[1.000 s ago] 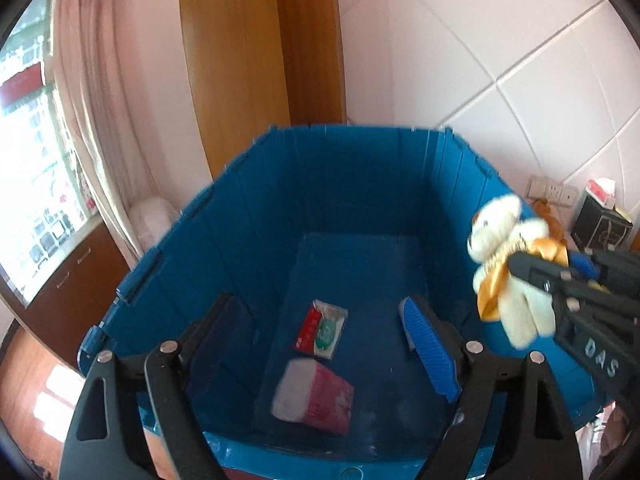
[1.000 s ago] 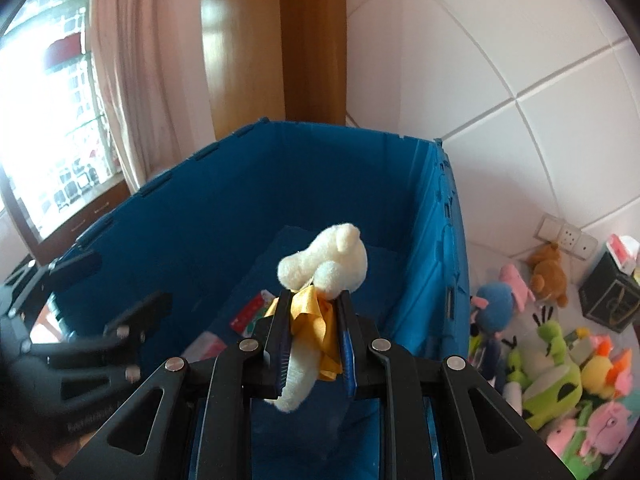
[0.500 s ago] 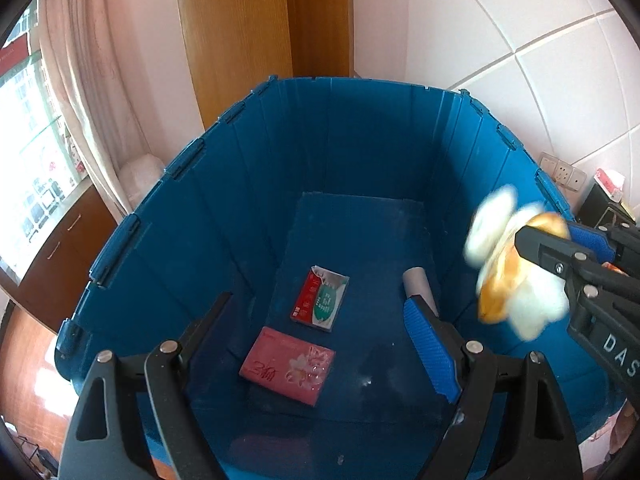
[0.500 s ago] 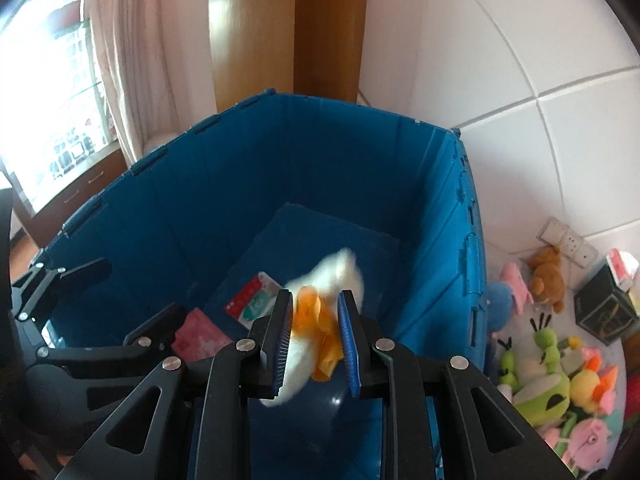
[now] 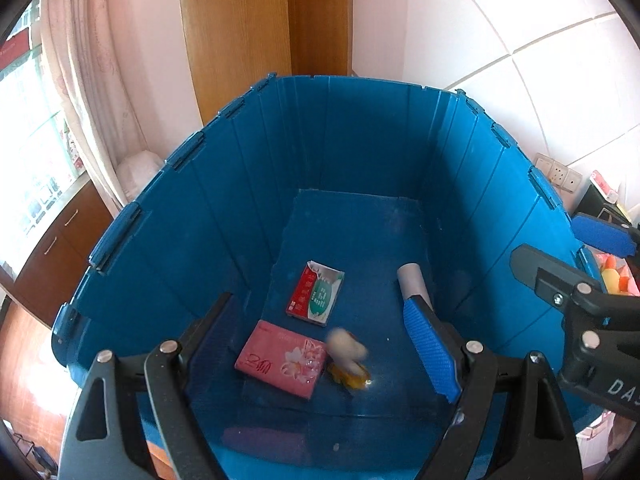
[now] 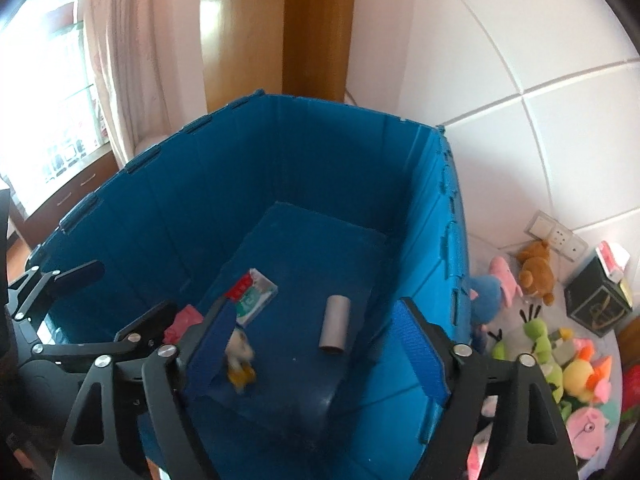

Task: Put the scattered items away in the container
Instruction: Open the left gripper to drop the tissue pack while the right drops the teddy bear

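A deep blue crate (image 5: 168, 248) (image 6: 424, 240) fills both views. A small white plush in yellow (image 5: 347, 358) (image 6: 239, 360) is blurred low inside it, beside a pink tissue pack (image 5: 282, 362) (image 6: 182, 320). A red and green packet (image 5: 316, 293) (image 6: 250, 294) and a grey tube (image 5: 412, 282) (image 6: 335, 322) also lie on the floor of the crate. My right gripper (image 6: 310, 354) hangs over the crate with its jaws opening and nothing between them. My left gripper (image 5: 318, 346) stands open and empty above the crate's near side.
Right of the crate several plush toys (image 6: 552, 356) lie in a heap, with a brown bear (image 6: 534, 266) and a dark box (image 6: 600, 300) near wall sockets (image 6: 558, 236). A wooden post (image 6: 316, 32), curtain (image 6: 120, 60) and window stand behind.
The right gripper's jaws parted and let go of the white plush, which dropped to the bottom of the crate. Both views tipped further down into the crate.
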{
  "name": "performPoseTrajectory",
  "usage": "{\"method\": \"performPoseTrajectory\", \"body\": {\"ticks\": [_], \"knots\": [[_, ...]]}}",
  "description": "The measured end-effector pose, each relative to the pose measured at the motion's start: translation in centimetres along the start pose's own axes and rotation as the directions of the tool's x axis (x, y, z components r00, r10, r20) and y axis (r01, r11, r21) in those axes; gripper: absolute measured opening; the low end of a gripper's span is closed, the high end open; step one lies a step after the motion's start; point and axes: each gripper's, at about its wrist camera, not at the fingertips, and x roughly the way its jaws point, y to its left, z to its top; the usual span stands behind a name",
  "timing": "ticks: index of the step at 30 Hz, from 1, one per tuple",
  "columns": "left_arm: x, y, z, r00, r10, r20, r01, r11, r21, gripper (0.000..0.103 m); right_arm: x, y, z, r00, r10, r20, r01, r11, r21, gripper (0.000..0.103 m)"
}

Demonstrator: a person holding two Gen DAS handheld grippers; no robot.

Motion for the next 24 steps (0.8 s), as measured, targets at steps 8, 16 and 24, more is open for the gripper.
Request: {"method": "performPoseTrajectory", "body": {"ticks": [8,16,24], "knots": [[-1.7,-0.2,-0.7,1.000,-0.001,0.008,0.001,1.000,-0.004,0.084,-2.1,-1.3,-1.3,1.000,-0.009,0.017,0.008,1.000,0.030,0.083],[-4.5,-1.6,-1.3,0.999,-0.012,0.040,0.011,1.000,0.011,0.084,-5.1,-2.6,-2.3,0.998,-0.021,0.051,0.018,0.998,0.056,0.084],[-6.8,-3.7,-2.2,0.998,-0.032,0.059,0.030,0.999,0.032,0.085,-7.4,-4.4,-3.8,0.997,-0.039,0.066,0.033,0.996,0.088,0.085]]}}
